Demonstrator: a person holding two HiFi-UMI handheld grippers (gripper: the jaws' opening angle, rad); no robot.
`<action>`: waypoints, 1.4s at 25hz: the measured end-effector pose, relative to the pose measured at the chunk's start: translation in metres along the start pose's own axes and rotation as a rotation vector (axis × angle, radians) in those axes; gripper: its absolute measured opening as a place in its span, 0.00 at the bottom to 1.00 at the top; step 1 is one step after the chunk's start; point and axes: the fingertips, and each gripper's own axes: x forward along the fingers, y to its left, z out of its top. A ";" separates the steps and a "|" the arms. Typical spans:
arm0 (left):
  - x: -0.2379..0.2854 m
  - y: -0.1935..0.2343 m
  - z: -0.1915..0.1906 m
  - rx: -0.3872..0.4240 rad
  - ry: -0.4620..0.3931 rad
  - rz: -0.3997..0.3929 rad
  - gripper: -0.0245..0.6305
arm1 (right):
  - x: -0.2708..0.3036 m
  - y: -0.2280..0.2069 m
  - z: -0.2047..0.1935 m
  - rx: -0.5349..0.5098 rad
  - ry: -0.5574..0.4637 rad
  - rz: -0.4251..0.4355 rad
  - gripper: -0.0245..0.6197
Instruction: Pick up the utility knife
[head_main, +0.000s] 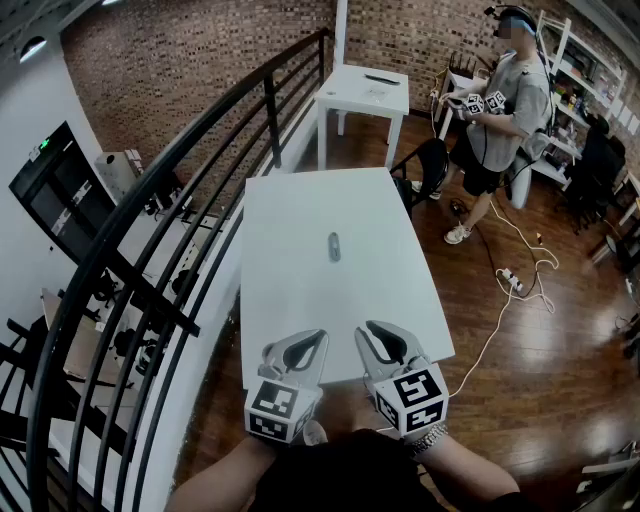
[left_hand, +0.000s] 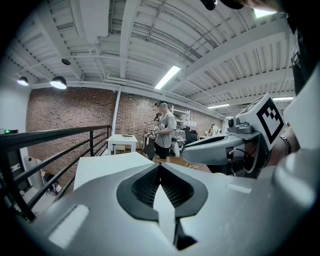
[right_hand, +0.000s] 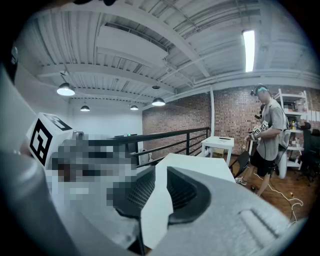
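Currently both hands sit low at the near edge of the white table (head_main: 300, 215), side by side, forearms coming in from below in the head view. The left gripper (head_main: 300, 345) and right gripper (head_main: 378, 335) point forward over the tabletop, noses dipped slightly, marker cubes facing up at the camera. Left jaws are together, tips meeting, nothing between them, as the left gripper view (left_hand: 160, 167) shows. Right jaws are drawn together too, holding nothing, with only bare table showing past them in the right gripper view (right_hand: 160, 172). The utility knife (head_main: 334, 246) lies flat mid-table, straight ahead of the jaws, roughly between the two grippers' lines and well apart from both. Neither gripper touches it.
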 end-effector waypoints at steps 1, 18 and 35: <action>0.001 0.003 -0.001 -0.003 0.004 0.000 0.06 | 0.005 -0.001 0.000 0.002 0.004 -0.002 0.12; 0.073 0.096 -0.027 -0.033 0.123 0.064 0.06 | 0.180 -0.078 -0.034 0.058 0.147 -0.015 0.25; 0.161 0.179 -0.123 -0.154 0.258 0.106 0.06 | 0.367 -0.124 -0.156 0.092 0.363 -0.028 0.35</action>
